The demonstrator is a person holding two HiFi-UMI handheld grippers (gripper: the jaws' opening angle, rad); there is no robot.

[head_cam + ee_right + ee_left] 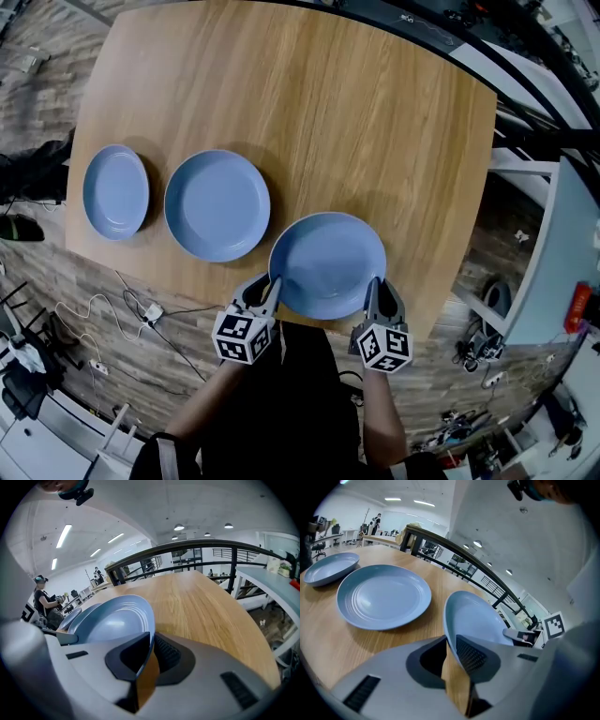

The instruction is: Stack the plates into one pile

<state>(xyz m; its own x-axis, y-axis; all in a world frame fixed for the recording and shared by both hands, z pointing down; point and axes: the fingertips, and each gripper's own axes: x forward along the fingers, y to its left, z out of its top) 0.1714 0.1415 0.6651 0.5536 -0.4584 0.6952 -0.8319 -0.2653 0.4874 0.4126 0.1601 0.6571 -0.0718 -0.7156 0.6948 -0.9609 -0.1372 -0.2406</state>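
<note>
Right now the left gripper (451, 656) is clamping its jaws on the left rim of the near plate (476, 620), with the ribbed pad pressing on the inner face and the rim edge running down the slot between the jaws. The right gripper (151, 656) is doing the same on the opposite rim, its jaws clenched on the thin blue edge. So both grippers are holding one plate between them, one on each side, and neither is empty.

In the head view the near plate (328, 265) is sitting at the table's (328, 103) near edge, right in front of the person. It is looking tilted and slightly raised off the wood in the left gripper view, though I am judging that, not seeing a clear gap.

Going outward, the middle plate (217, 204) is lying flat to the left and a bit farther in, its rim just beside the held plate's rim. The small plate (115, 191) is lying beyond that, farther left, apart from the middle one.

The target is lying on the left gripper's side, so the left gripper is the nearer one. The carry is probably going leftward and slightly away, with both grippers travelling together to keep the plate level.
</note>
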